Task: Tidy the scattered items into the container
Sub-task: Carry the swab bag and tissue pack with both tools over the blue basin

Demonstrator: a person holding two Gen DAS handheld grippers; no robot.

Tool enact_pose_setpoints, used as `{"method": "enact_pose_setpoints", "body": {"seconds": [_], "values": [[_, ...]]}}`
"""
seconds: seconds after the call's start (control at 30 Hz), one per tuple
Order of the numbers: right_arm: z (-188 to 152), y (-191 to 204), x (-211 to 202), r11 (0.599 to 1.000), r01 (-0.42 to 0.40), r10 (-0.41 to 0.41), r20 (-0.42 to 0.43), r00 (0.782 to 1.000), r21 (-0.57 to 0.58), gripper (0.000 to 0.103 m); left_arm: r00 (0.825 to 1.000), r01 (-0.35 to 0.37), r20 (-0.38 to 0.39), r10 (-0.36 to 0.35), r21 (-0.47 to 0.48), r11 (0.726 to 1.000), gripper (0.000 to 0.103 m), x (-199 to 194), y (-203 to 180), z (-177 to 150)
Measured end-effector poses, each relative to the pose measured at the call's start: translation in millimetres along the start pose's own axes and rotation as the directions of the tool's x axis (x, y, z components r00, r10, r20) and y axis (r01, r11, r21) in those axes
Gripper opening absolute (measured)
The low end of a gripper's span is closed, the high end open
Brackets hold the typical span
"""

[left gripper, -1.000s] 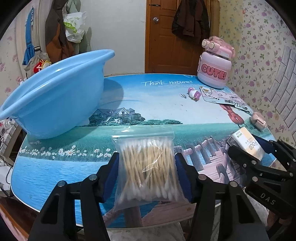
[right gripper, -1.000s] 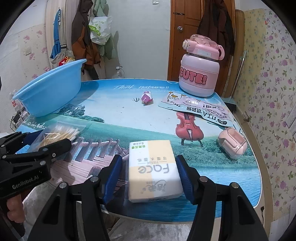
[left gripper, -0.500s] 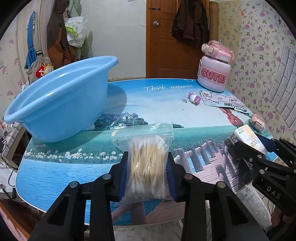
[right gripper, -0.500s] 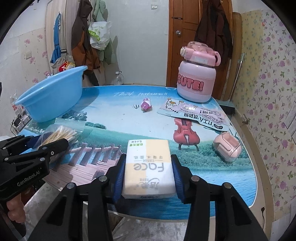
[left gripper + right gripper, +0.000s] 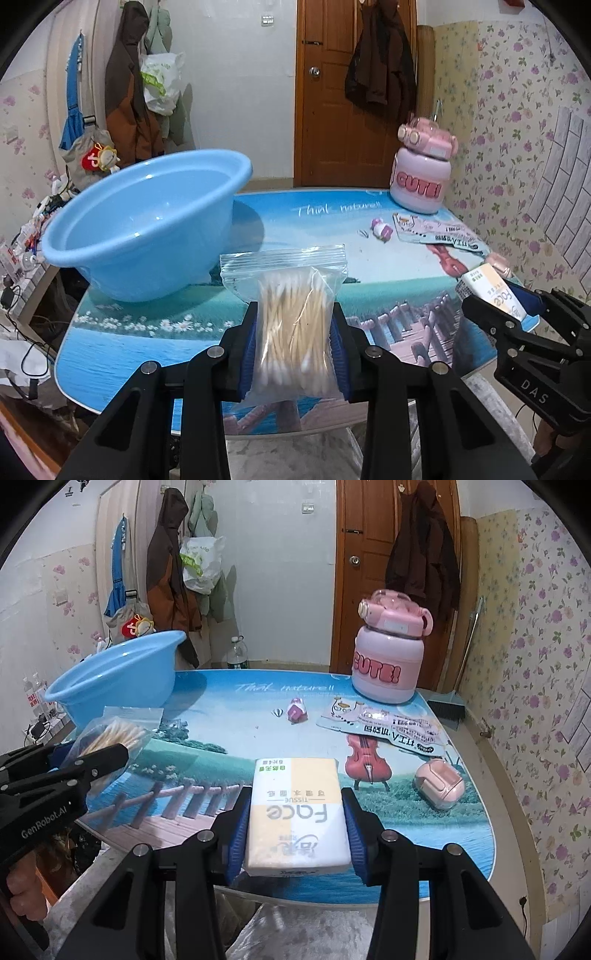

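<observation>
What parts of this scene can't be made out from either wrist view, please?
- Basin floor: right wrist view, its near wall hides it.
- Tissue pack underside: both views, facing away.
- Swab bag sides: left wrist view, blue pads cover them.
- Sachet print: too small.
- Near table edge: gripper arms cover parts.

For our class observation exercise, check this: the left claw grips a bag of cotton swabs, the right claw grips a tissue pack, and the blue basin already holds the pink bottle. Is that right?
Not quite. The blue basin is empty in the left wrist view; the pink bottle stands on the table by the door. The rest holds: the left claw grips the bag of cotton swabs, and the right claw grips the tissue pack.
</observation>
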State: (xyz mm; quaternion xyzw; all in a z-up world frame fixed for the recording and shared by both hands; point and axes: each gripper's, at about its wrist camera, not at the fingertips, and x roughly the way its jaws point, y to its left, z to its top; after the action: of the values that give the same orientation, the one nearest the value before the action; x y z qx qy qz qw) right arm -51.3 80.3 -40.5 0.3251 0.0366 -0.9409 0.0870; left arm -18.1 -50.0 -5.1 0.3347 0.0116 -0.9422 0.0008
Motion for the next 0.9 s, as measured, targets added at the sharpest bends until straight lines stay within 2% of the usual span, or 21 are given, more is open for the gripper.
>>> {"method": "enact_pose_setpoints", "body": {"seconds": [0.57,0.9], "values": [[5.8,14.1,-34.1,1.000,-0.007,0.008,0.067,0.998,-0.011,0.047,0.996,-0.017,0.087,0.018,-0.019,1.000,0.033,-41.8,13.0,6.3],[28.9,37.2,-51.0,0.997,-0.024,0.032,0.110,0.993,-0.068,0.047,0.983,-0.069,0.167,0.072,-0.028,0.997,0.033,-67.0,33.0,21.4]]}}
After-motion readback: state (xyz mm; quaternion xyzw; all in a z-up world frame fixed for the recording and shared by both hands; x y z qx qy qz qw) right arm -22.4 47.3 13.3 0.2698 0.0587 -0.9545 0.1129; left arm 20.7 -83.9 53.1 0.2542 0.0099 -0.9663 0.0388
